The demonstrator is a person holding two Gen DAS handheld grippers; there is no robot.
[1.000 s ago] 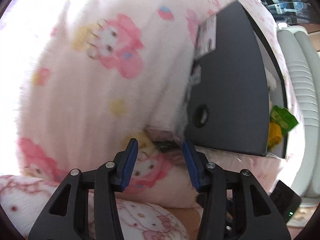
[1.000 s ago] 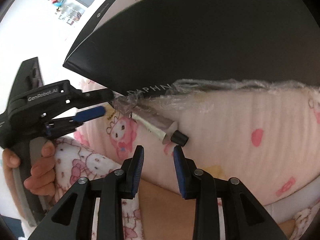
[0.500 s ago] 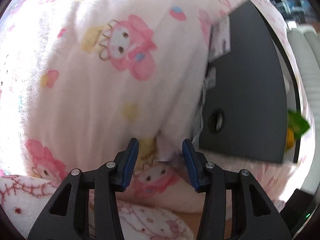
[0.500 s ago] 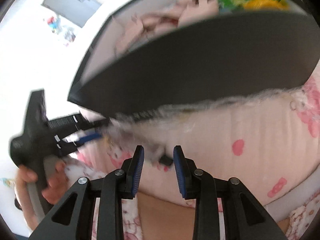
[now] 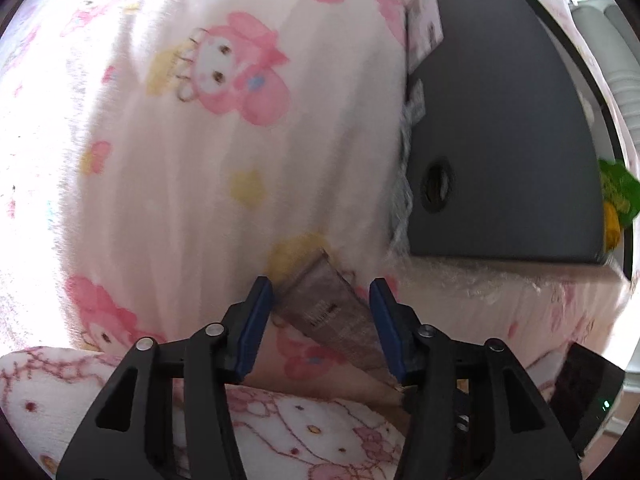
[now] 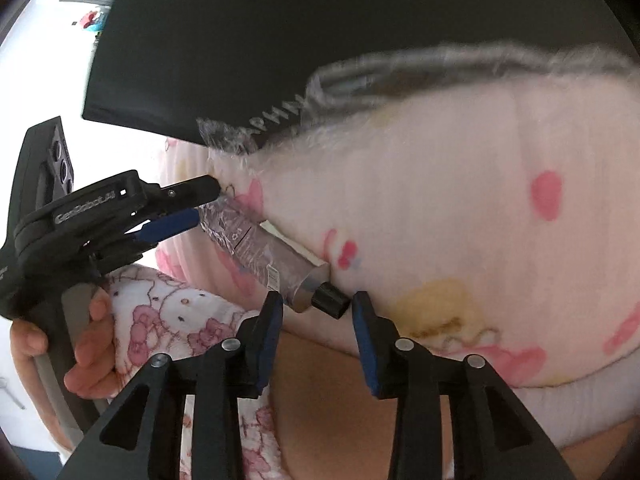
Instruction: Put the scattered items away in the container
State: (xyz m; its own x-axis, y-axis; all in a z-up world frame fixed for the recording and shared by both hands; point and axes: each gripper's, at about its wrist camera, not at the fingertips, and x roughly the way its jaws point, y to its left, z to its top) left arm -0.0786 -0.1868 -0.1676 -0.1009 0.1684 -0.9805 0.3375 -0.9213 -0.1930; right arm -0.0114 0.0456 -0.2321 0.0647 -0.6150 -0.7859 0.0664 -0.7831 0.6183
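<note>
A tube (image 6: pixel 264 256) is lying on the pink blanket (image 6: pixel 460 216), just below the black box (image 6: pixel 320 32). The left gripper (image 5: pixel 322 312) is opening around its crimped end; the right gripper (image 6: pixel 318 312) is opening around its black cap (image 6: pixel 330 300), pads not pressing.

Pink cartoon-print fleece blanket (image 5: pixel 224 128); white ribbed appliance (image 5: pixel 622 60) beyond.
</note>
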